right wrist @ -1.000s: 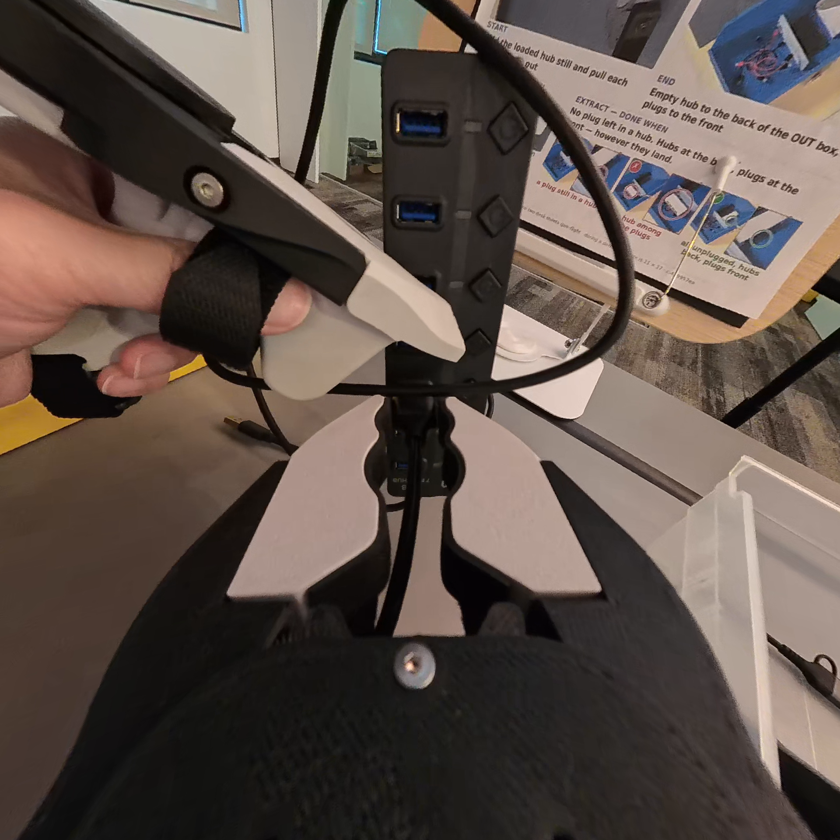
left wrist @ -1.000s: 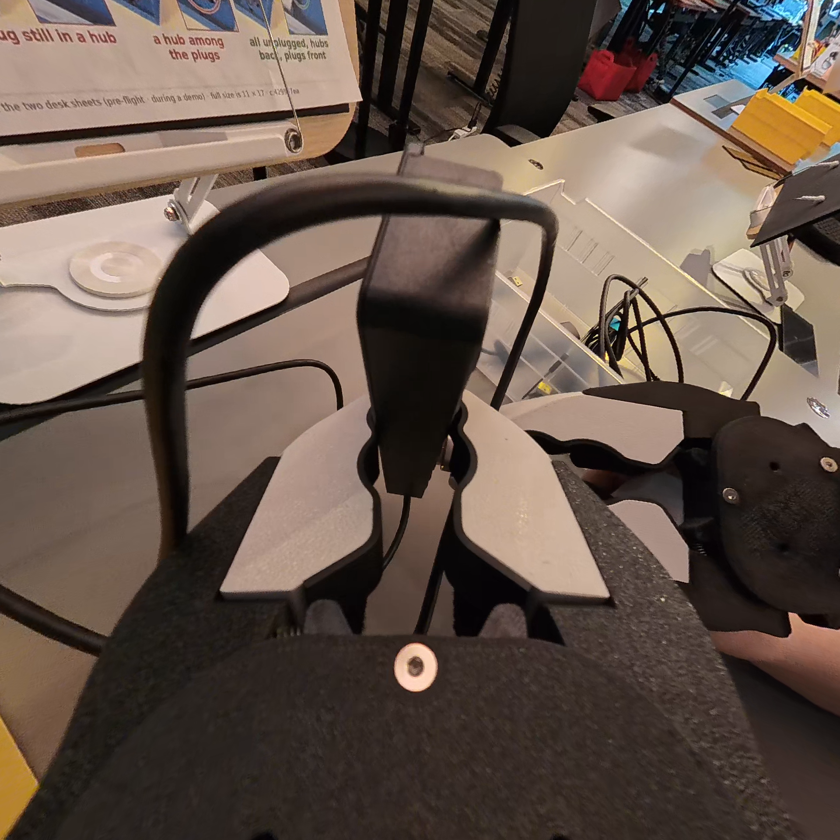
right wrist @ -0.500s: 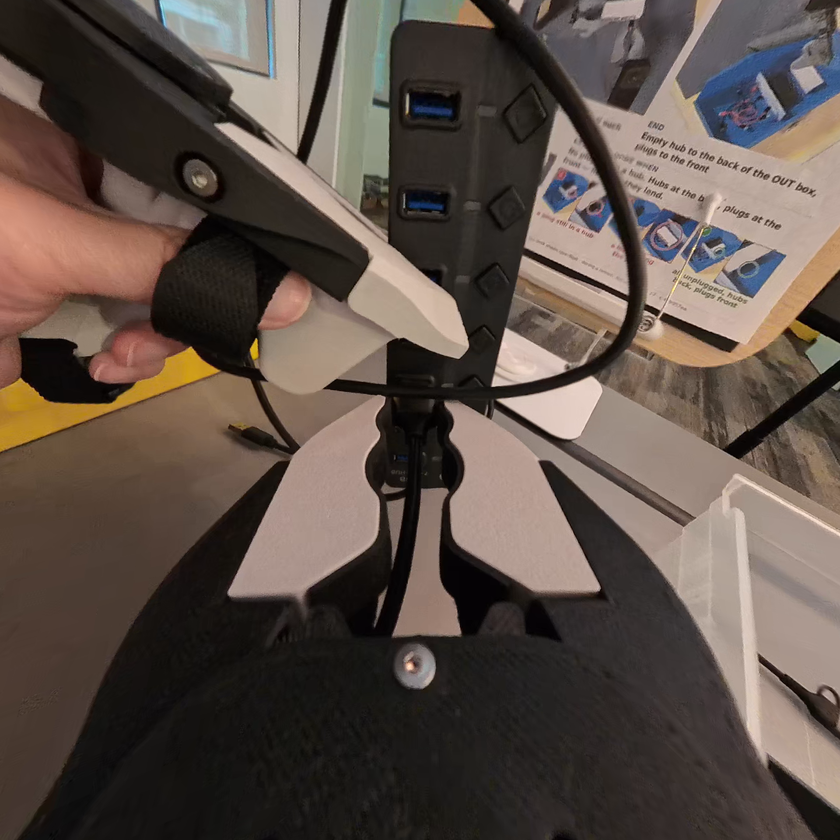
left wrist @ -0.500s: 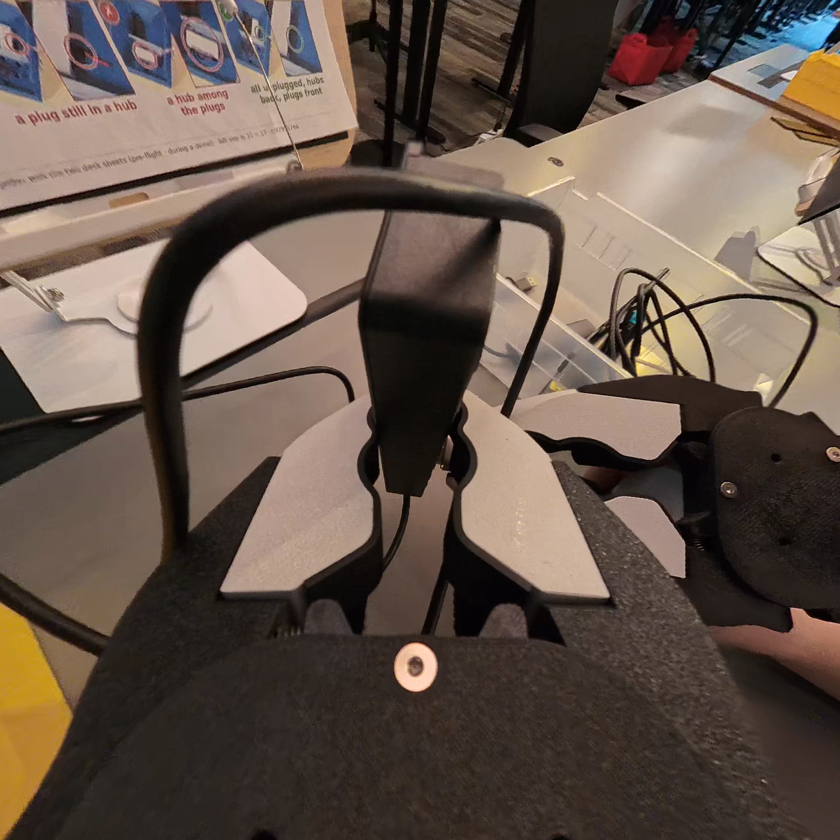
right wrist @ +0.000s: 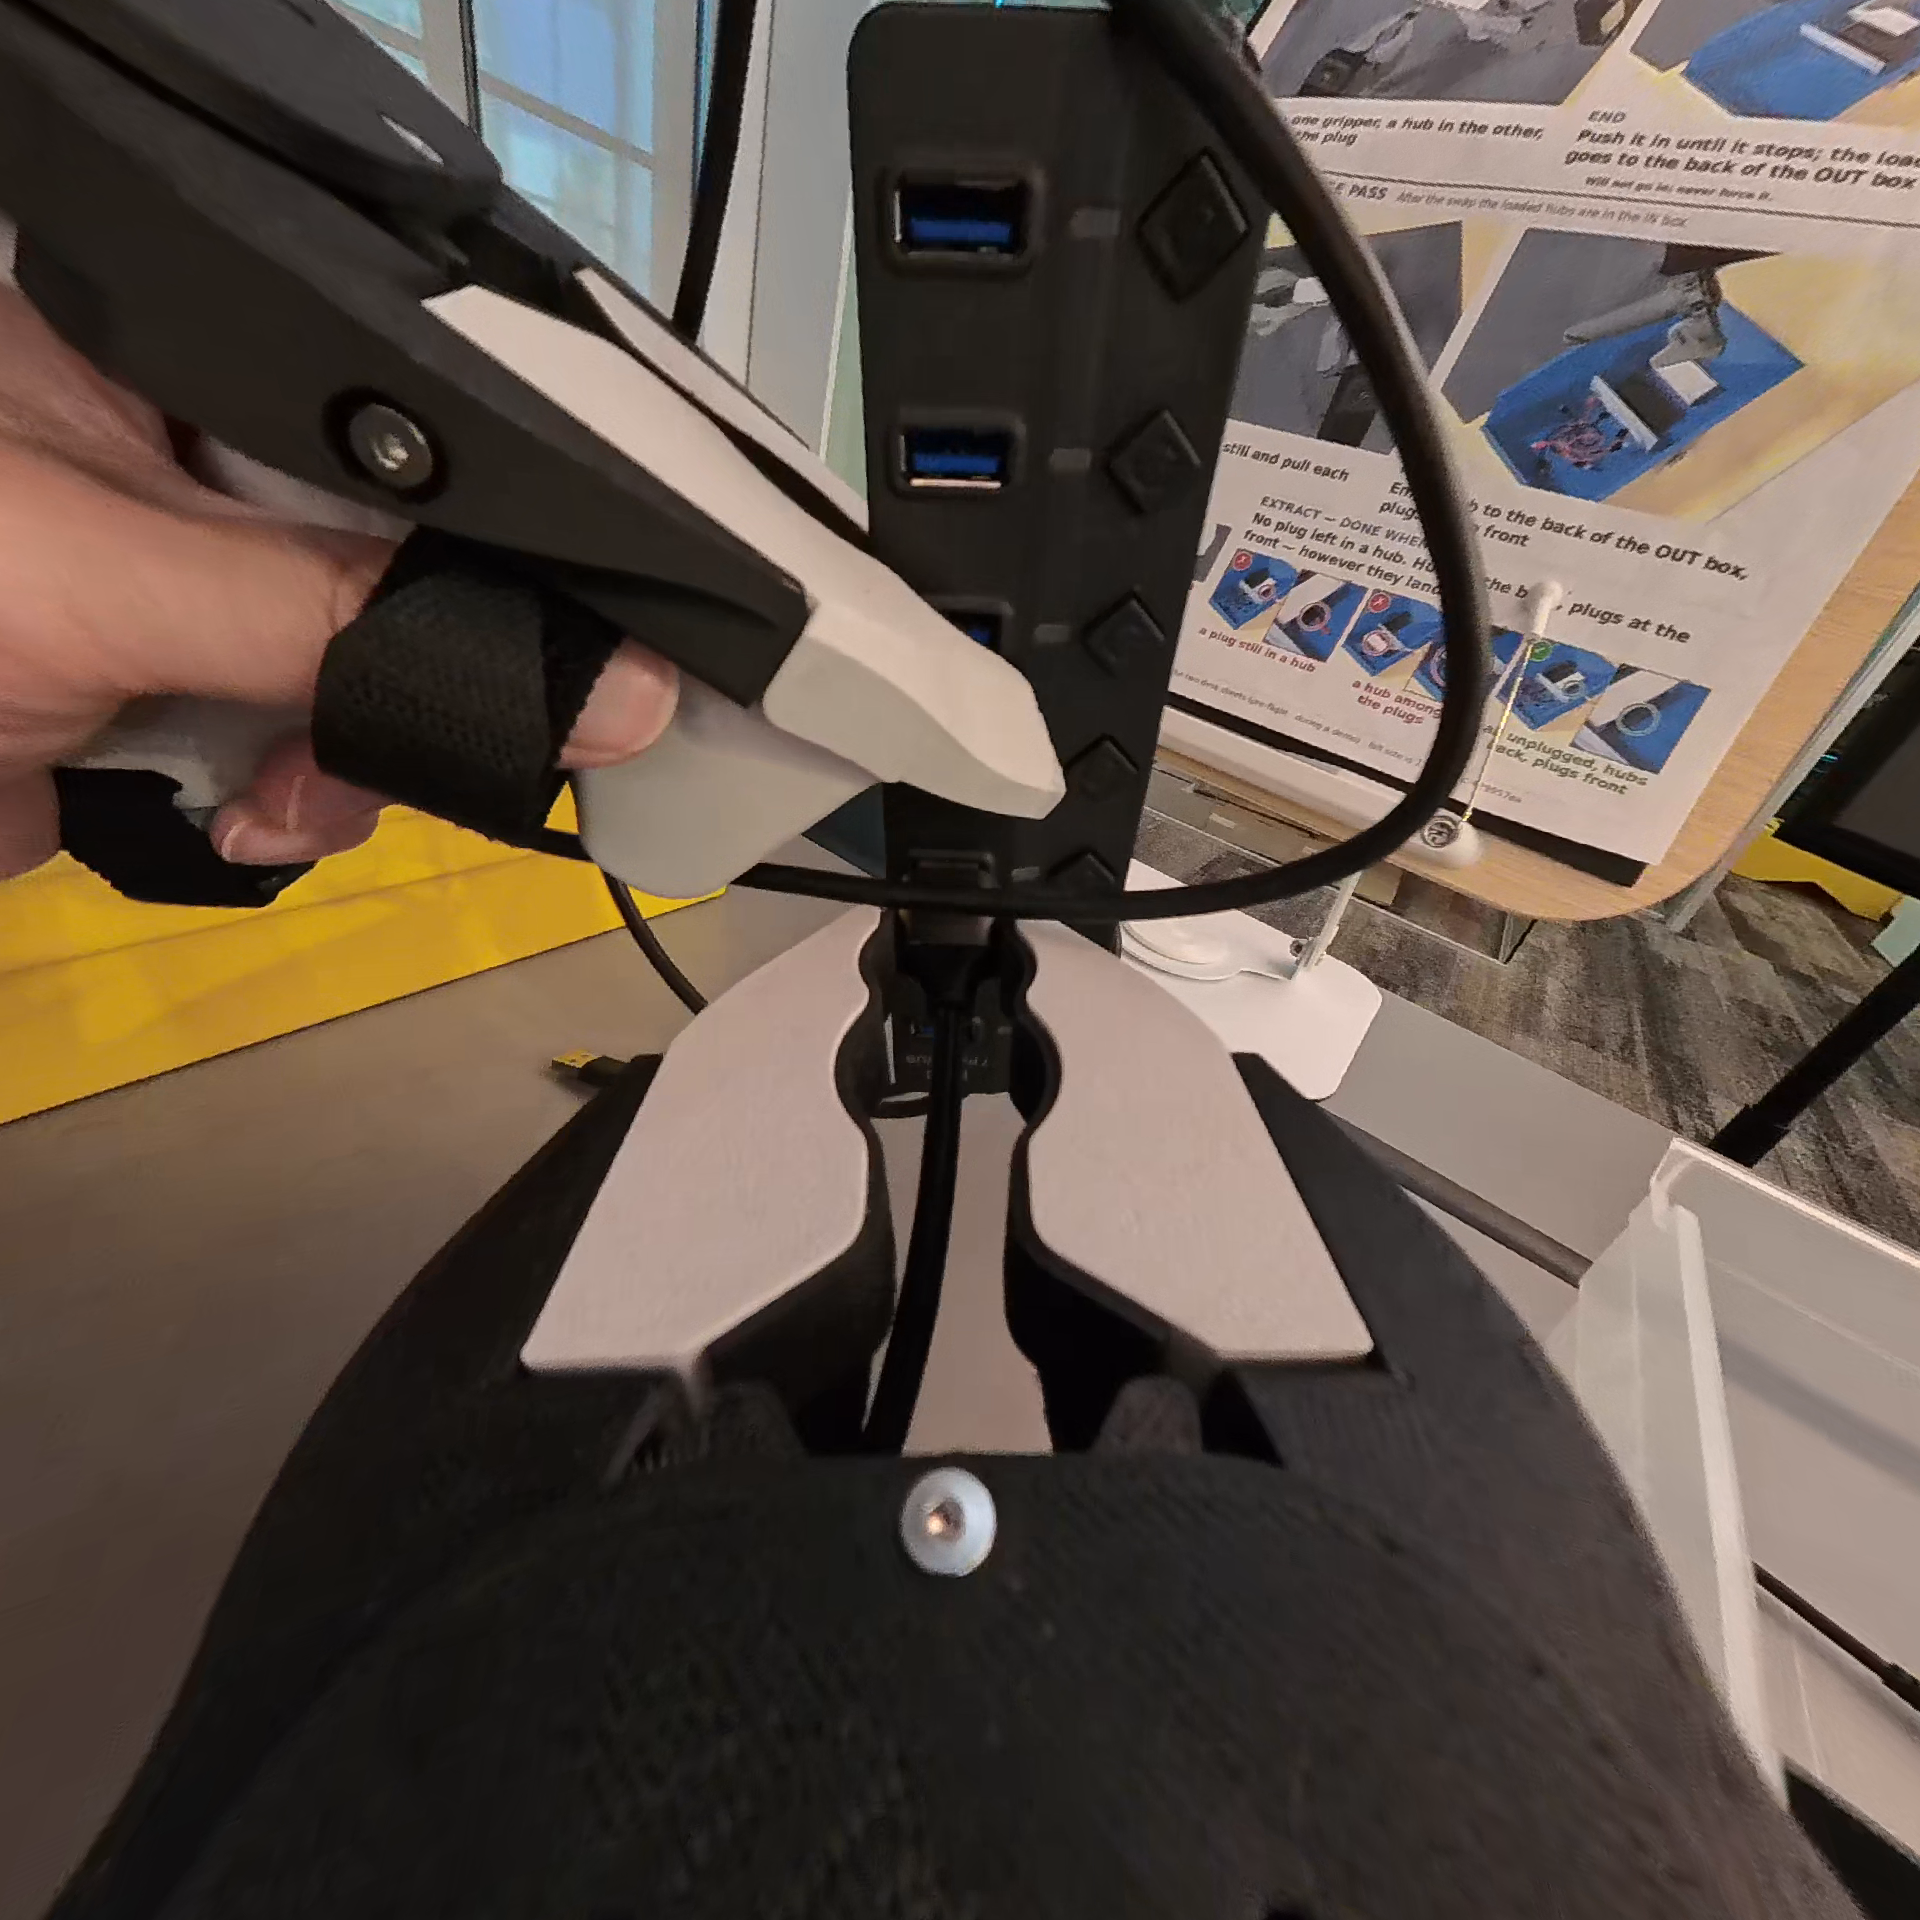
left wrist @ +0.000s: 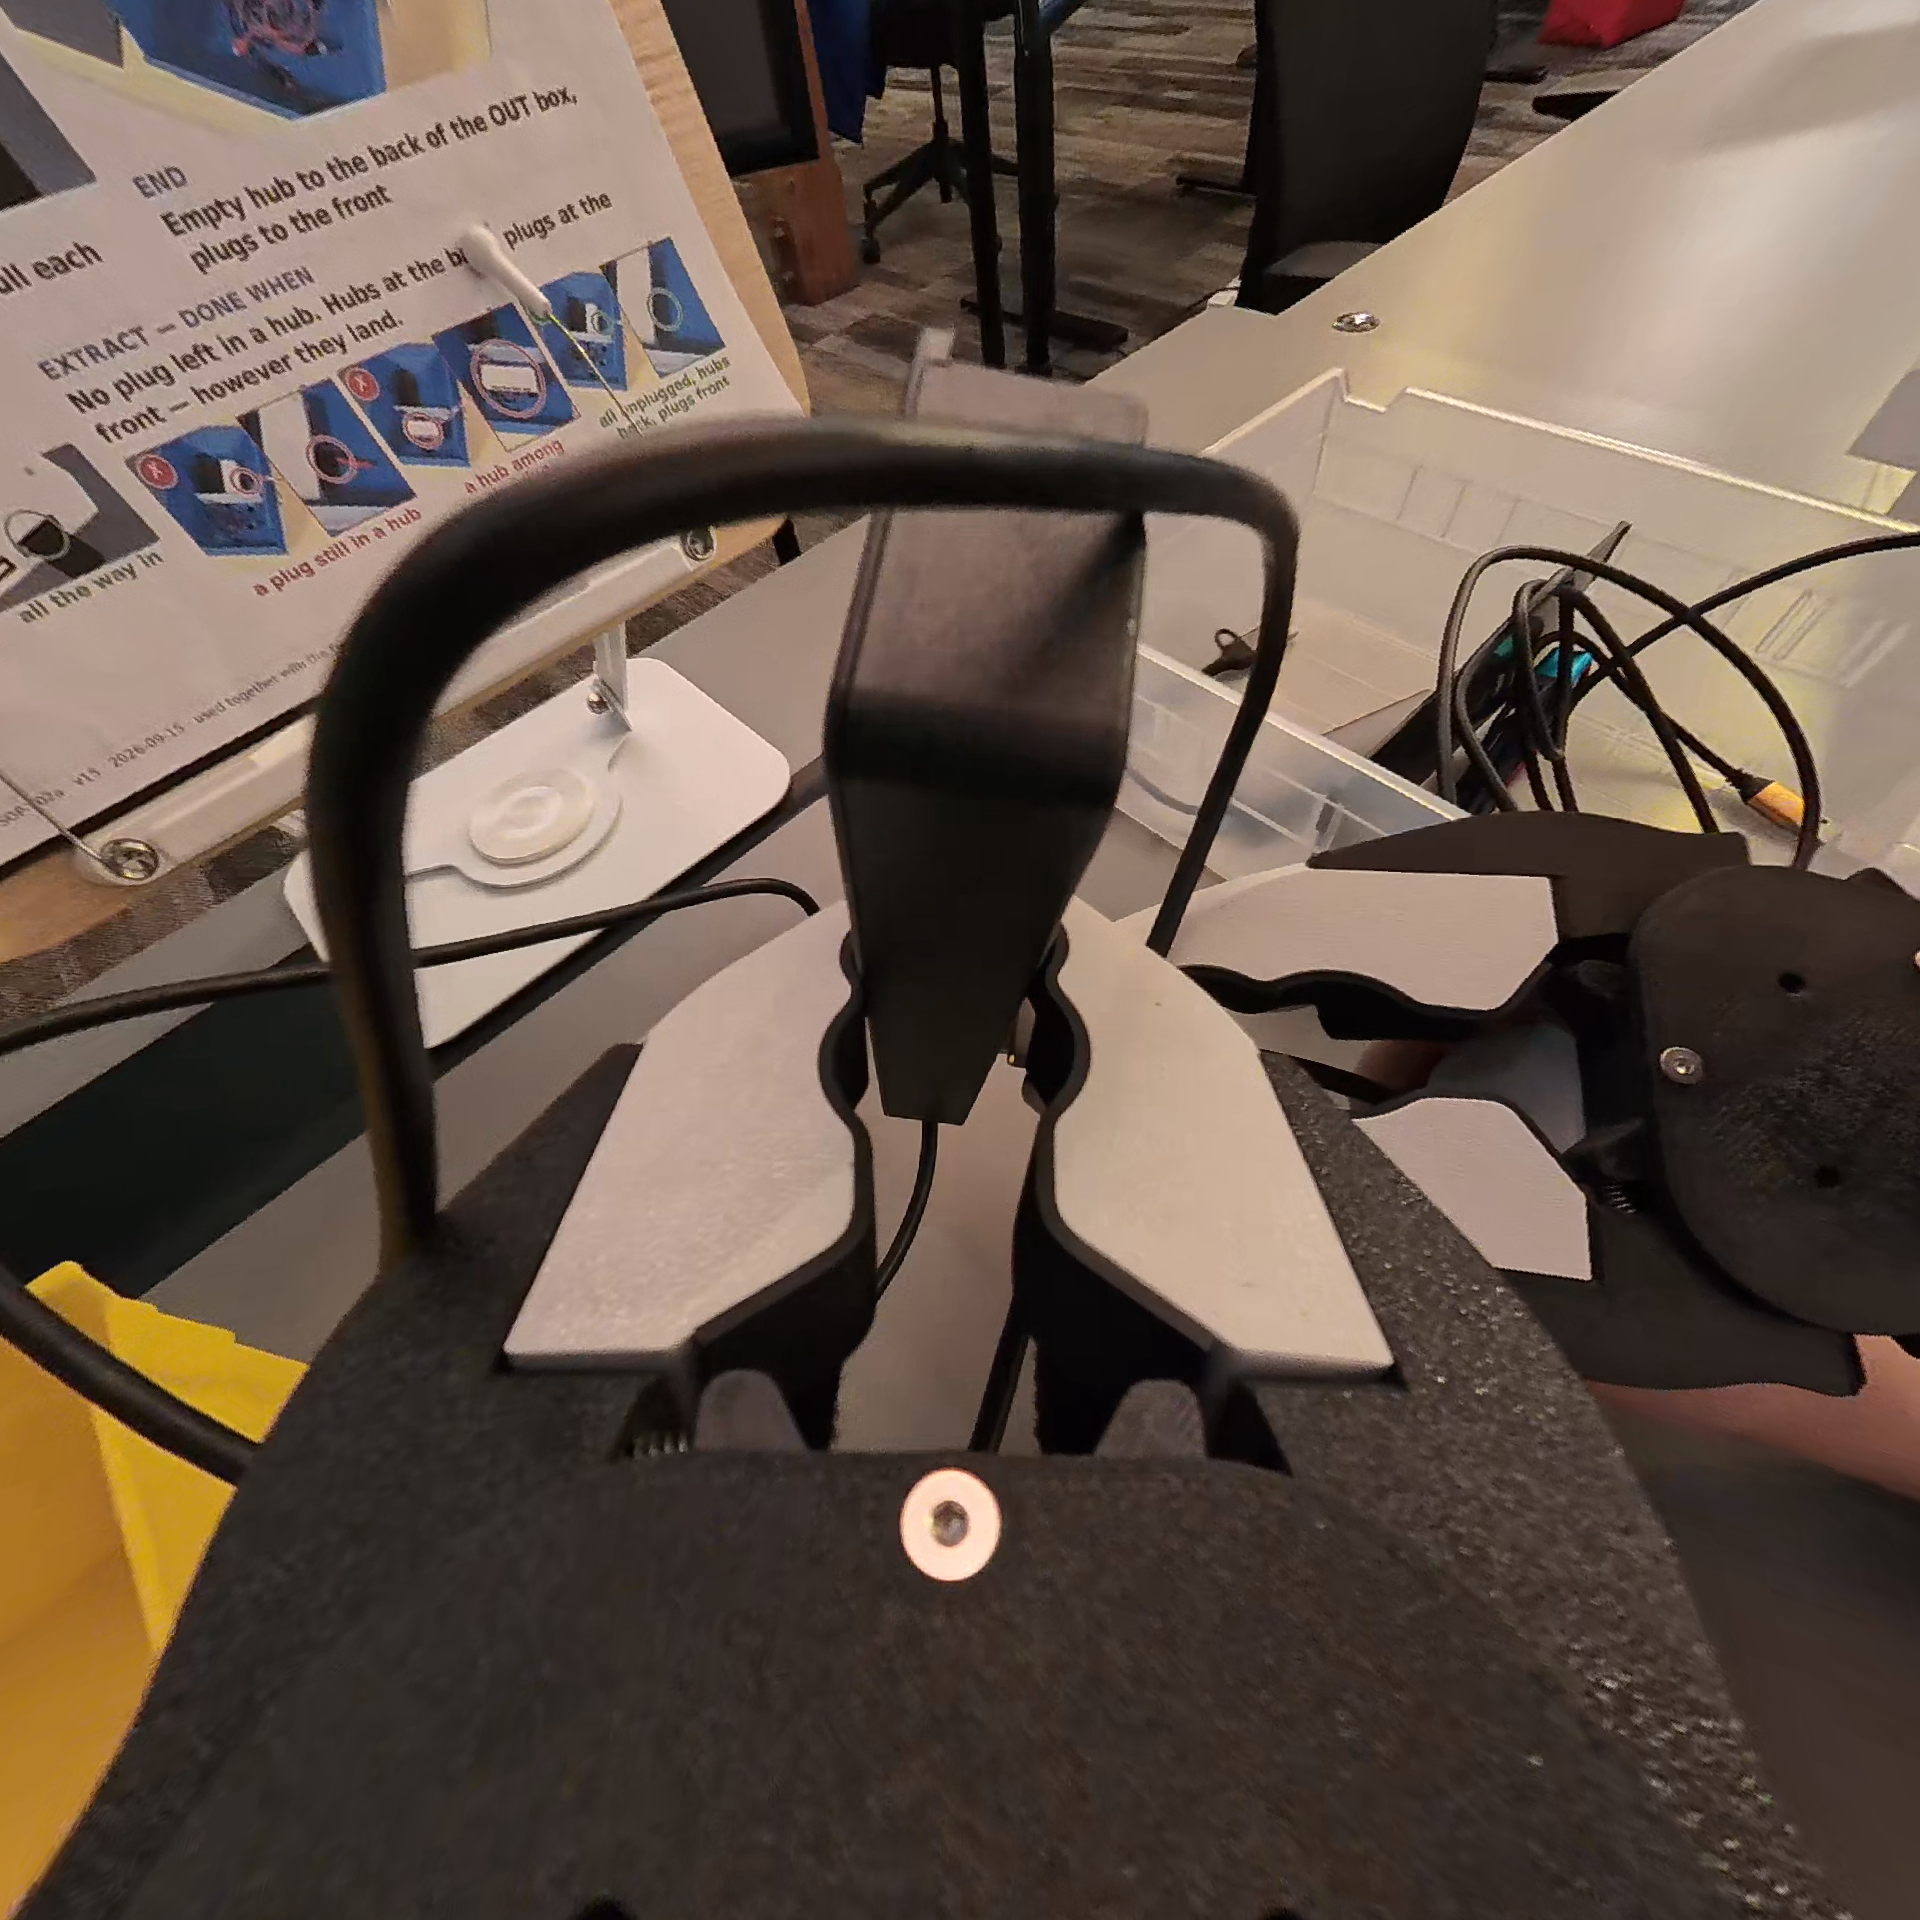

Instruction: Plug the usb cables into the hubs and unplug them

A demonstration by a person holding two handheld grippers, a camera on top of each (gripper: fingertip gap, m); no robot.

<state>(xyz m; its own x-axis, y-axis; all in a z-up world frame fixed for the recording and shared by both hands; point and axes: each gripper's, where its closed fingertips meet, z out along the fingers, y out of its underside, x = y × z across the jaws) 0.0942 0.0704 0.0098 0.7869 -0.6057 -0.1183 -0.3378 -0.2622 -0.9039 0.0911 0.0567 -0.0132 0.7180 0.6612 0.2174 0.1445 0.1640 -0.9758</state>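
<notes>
In the left wrist view, a yellow bin (left wrist: 94, 1403) sits at the lower left edge, and behind it an instruction sheet (left wrist: 312, 343) stands on a white stand (left wrist: 665, 769) on the grey tabletop (left wrist: 748, 644). The left gripper (left wrist: 951, 1023) has its fingers (left wrist: 727, 1164) closed on the narrow lower end of a black USB hub (left wrist: 987, 727), which it holds upright above the tabletop with its plain back toward the camera. A thick black cable (left wrist: 384, 831) arches from the left over the top of the hub and comes down on its right side. Further right, a clear plastic bin (left wrist: 1382, 488) holds a tangle of black cables (left wrist: 1621, 686), and the right gripper (left wrist: 1340, 997) comes in from the right edge, its tips just beside the hub's lower end.

In the right wrist view, a hand (right wrist: 114, 623) at the left holds the left gripper (right wrist: 997, 790), whose tips press against the hub (right wrist: 1049, 416); the hub stands upright at centre with its blue ports facing the camera. Below it, the right gripper (right wrist: 948, 1013) has its fingers (right wrist: 1174, 1174) closed around a black plug (right wrist: 943, 940) at the hub's lowest visible port, its cable (right wrist: 930, 1195) running back between them. A loose gold-tipped plug (right wrist: 582, 1070) lies on the tabletop (right wrist: 312, 1195) to the left. The sheet (right wrist: 1558, 416) stands at the right, with the clear bin (right wrist: 1787, 1403) at the lower right edge.
</notes>
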